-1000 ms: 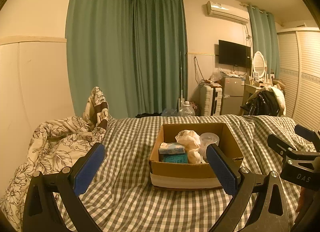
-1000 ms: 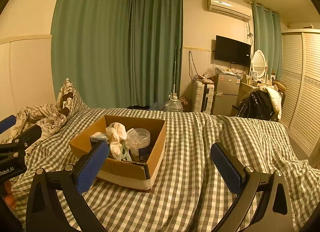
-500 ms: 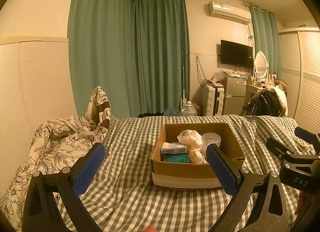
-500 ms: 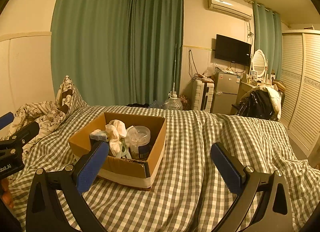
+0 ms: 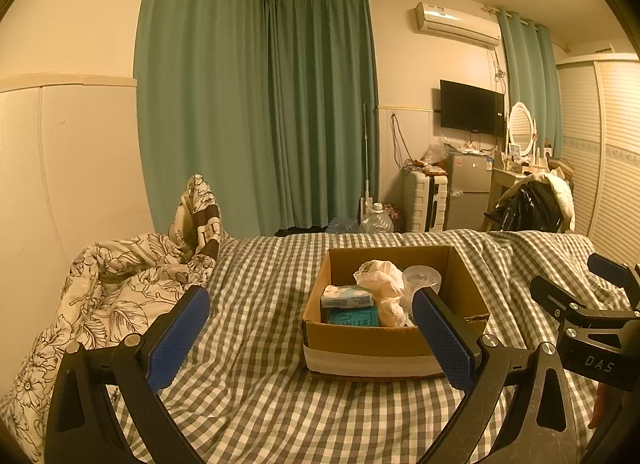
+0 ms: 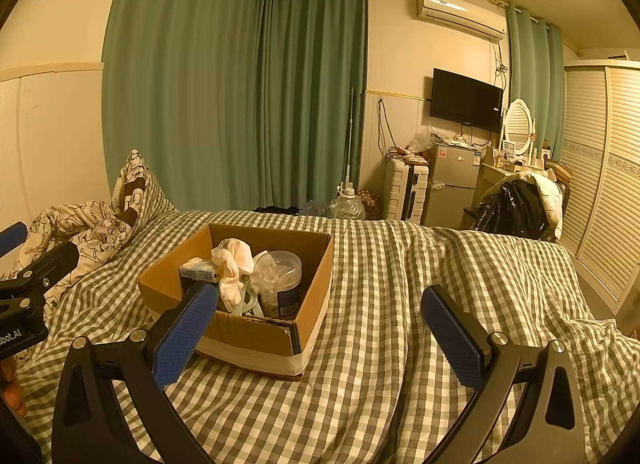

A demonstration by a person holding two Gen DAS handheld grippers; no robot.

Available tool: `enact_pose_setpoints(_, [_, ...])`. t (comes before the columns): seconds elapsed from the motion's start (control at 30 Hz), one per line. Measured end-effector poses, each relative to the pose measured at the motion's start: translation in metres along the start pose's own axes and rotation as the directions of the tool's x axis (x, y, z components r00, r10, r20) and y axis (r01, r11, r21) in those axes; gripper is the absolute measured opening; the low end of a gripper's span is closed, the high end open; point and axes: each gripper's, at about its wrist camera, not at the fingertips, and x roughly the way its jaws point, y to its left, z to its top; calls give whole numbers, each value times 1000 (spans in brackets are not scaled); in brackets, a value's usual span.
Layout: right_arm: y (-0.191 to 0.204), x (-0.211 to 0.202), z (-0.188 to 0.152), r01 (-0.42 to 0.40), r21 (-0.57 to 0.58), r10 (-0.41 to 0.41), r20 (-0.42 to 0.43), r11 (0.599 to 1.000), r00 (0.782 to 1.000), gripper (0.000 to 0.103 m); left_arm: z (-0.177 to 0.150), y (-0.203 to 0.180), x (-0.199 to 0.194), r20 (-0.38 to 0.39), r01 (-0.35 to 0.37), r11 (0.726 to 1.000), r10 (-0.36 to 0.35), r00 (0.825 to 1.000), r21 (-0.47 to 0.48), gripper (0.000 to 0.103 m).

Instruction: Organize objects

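— Both claws? How do they stand?
— Left gripper (image 5: 310, 338) and right gripper (image 6: 320, 334) are spread wide, holding nothing, above the checked bedspread (image 6: 380, 344).
— And the things to sort?
— In the open cardboard box (image 5: 360, 340) on the bed: a tissue pack (image 5: 347, 296), a teal packet (image 5: 354, 317), crumpled white cloth (image 5: 382, 284) and a clear round tub (image 6: 279, 276).
— Beyond?
— Flowered quilt (image 5: 112, 284) far left, green curtains (image 5: 256, 104) behind.
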Motion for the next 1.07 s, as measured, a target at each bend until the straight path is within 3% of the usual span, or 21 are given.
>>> enact_pose_setpoints(1.07, [5,3,-6,-1,-10,1,-16,1000,1000,103,-1,-2,1,5,-2,1000,1,1000,18,103])
